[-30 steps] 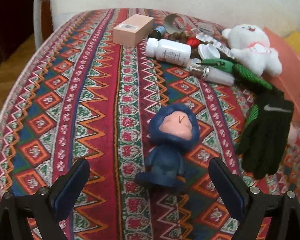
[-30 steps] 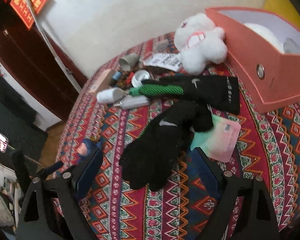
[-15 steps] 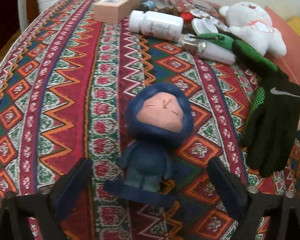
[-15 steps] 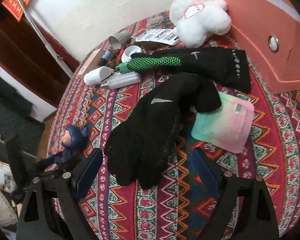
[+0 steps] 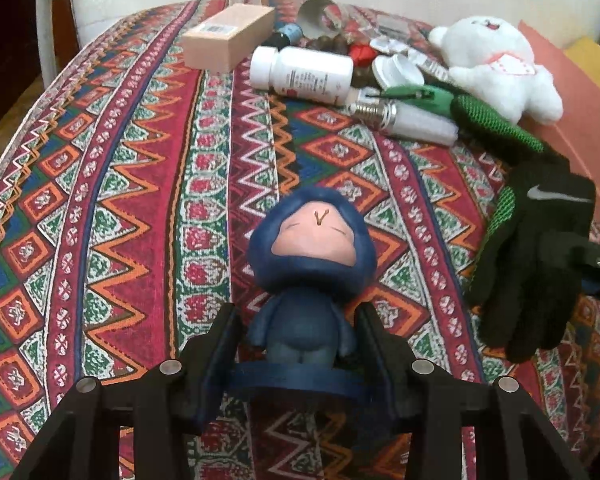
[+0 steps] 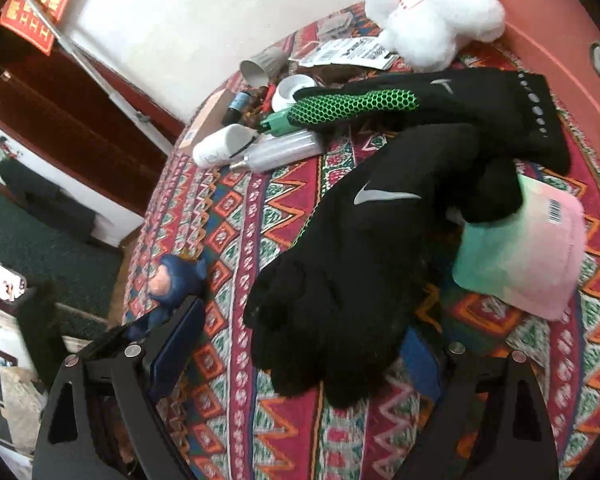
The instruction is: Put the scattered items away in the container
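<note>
On the patterned cloth (image 5: 148, 184): one blue figurine (image 5: 308, 280) pinched in left jaws, two black gloves (image 6: 352, 264) between right's closing, spread jaws.

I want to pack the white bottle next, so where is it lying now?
In the left wrist view the white bottle lies on its side at the far end of the table, between the pink box and the white plush bear.

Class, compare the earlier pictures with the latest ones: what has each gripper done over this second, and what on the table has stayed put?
The left gripper has closed from wide open onto the blue figurine, its fingers now against the body and base. The right gripper has dropped toward the near black glove, jaws closing slightly but not yet touching it. The white plush, pill bottle and orange box have not moved.
</note>
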`<state>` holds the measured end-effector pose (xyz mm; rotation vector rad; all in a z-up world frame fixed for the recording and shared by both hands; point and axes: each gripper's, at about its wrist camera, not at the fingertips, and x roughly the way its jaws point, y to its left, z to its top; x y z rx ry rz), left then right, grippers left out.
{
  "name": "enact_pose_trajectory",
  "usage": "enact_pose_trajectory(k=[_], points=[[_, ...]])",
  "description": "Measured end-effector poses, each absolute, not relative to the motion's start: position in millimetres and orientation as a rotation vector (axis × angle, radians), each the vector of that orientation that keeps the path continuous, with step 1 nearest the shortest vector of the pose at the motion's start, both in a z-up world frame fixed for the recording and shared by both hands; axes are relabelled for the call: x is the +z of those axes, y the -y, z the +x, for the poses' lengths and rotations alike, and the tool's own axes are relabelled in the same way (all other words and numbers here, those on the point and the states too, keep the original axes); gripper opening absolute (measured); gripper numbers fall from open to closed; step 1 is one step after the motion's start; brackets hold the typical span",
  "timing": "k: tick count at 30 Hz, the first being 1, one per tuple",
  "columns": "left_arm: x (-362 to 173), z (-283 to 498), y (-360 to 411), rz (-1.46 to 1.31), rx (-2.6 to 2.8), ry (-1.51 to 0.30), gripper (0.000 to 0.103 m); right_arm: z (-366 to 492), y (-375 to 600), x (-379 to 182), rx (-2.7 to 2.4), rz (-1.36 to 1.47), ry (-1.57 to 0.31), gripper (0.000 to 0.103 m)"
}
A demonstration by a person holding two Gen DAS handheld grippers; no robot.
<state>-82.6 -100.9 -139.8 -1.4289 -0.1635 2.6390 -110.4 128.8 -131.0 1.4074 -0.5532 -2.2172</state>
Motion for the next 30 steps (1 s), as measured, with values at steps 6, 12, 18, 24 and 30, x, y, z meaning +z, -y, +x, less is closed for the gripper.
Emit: enact_pose_trajectory(k=[6,12,18,24,30], points=[[-130.5,-81.2,107.7,-1.384,2.652,0.207,0.050,-111.3,-123.2,-125.7,-2.180,1.366,0.481,0.015],[-115.3,-73.2,112.2,-1.311,2.673,0.237,0.050,-87.3,-115.0,-84.2,-2.157,1.165,0.416,0.014],[-106.5,-69.0,116.3,-1.273,2.683,0.268,0.050,-75.8,-108.9,-64.8,-2.143,1.078,0.377,0.014],[-96.0,-63.6,120.3,-1.230,2.688,0.298,0.050,-73.6,-111.6,-60.4,-2.135,1.065,0.380,0.014],[-87.0,-58.7,123.5,-1.187,2.697,0.317,0.049,-67.8,-110.4,-47.2,-2.133,1.011,0.358,0.014]])
